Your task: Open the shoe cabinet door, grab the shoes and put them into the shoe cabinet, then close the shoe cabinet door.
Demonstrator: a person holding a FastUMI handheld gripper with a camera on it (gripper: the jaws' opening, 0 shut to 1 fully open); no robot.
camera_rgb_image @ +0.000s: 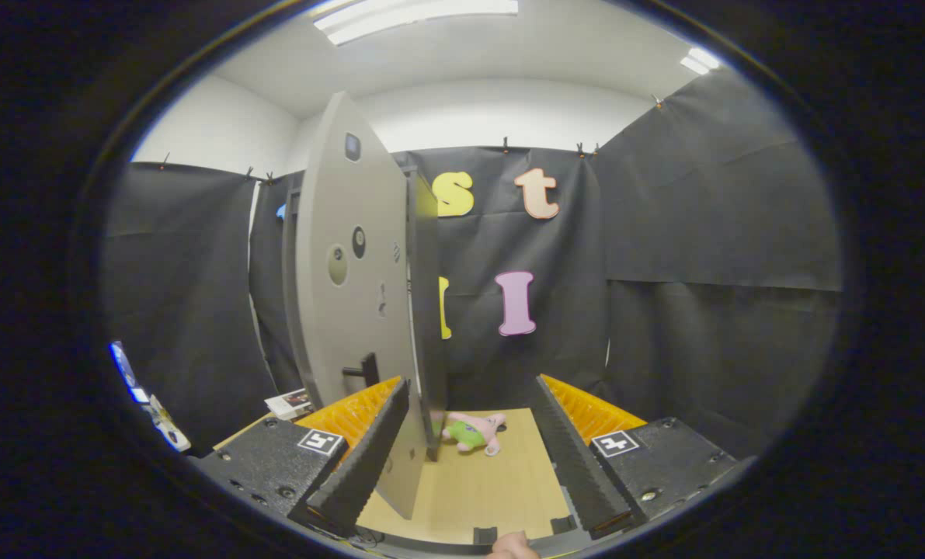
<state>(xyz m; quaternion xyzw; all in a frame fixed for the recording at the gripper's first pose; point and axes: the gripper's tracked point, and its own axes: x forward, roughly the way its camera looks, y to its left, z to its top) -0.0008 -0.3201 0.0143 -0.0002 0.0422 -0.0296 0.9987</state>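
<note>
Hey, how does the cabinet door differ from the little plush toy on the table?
The cabinet door is tall, grey, flat and upright, swung open, its edge between the open gripper's fingers. The plush toy is small, pink and green, soft-looking, lying down beyond the fingers. The door carries a dark handle; the toy has none. Both are above the same wooden table.

Pink plush toy (474,432) with green shorts lies on the wooden table (501,489), ahead of the finger gap. Small booklet (290,403) sits beyond the left finger. Black cloth wall (695,256) behind, white ceiling with a light strip (412,14) above.
</note>
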